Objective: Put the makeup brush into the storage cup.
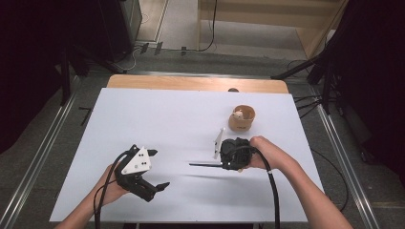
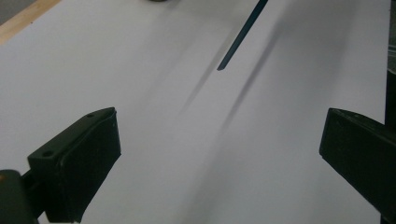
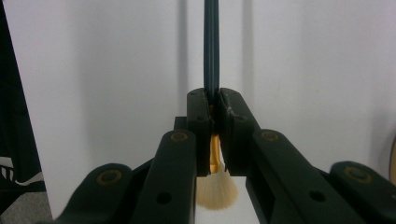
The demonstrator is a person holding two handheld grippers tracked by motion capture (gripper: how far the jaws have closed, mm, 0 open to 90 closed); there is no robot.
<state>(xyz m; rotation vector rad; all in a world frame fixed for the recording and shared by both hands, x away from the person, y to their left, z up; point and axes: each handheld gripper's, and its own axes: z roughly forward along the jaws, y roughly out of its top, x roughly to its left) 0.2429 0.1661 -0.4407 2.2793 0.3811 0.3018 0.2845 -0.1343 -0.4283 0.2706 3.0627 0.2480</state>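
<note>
A slim brush with a dark teal handle [image 3: 211, 46], a gold ferrule and pale bristles [image 3: 215, 191] is clamped in my right gripper [image 3: 214, 100], which is shut on it just above the ferrule. In the high view that right gripper [image 1: 223, 162] is right of the table's centre, and the brush handle [image 1: 205, 165] sticks out level to the left above the white table [image 1: 157, 114]. My left gripper [image 1: 161, 168] hovers near the front left with its jaws wide apart and nothing between them. In the left gripper view the left gripper [image 2: 217, 158] faces the handle's tip [image 2: 238, 39].
A small round wooden cup [image 1: 241, 118] with a pale object inside stands just behind the right hand. A wooden strip [image 1: 196, 83] runs along the table's far edge. Metal rails and cables lie on the floor at both sides.
</note>
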